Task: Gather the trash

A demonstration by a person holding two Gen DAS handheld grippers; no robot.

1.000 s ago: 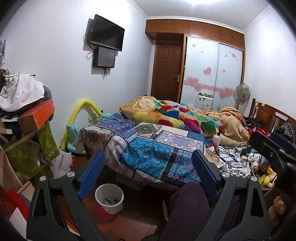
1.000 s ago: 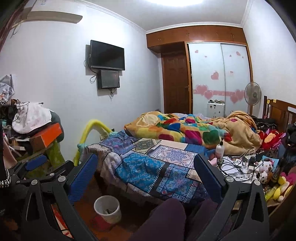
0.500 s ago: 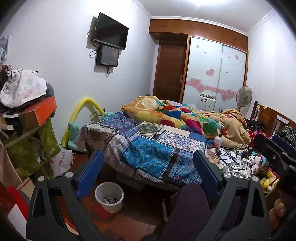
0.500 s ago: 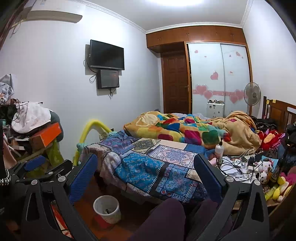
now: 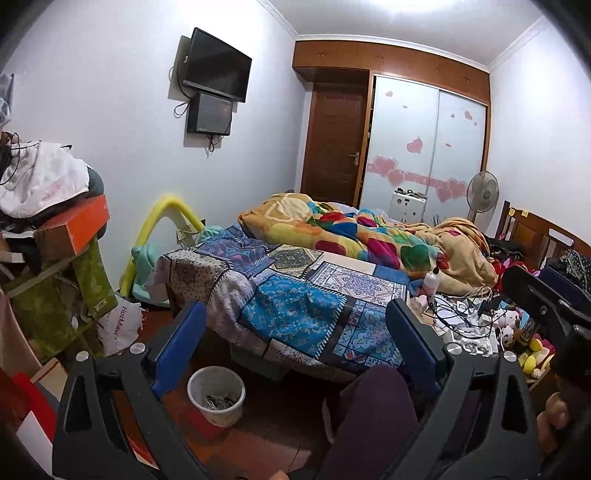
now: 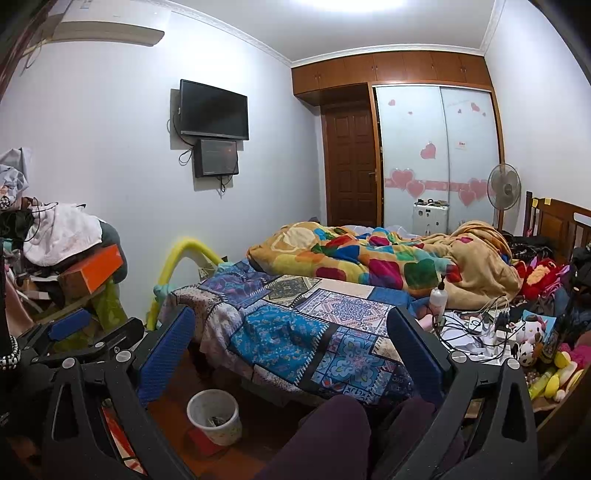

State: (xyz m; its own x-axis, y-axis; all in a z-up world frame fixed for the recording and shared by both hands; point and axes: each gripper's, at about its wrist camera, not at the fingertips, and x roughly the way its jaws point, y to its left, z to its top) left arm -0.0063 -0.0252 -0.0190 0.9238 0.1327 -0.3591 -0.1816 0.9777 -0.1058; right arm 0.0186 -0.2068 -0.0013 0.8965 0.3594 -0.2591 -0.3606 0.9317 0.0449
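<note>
A: In the left wrist view, where is the waste bin [image 5: 216,394]?
B: Lower left of centre, on the floor below the bed [image 5: 295,306], near the left tool's [image 5: 295,343] left finger. Its jaws gape, empty, aimed level.

A: And the right wrist view?
B: The bin [image 6: 214,411] sits lower left, below the empty, wide-open right tool [image 6: 291,350]. The left tool is probably nearer.

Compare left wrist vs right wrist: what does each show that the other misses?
Left wrist only: the white HotMax bag on the floor. Right wrist only: the air conditioner high on the wall, and the left gripper at its left edge. Both: white wastebasket on the floor, patchwork bedspread, wall TV, fan. Both grippers are open and empty.
</note>
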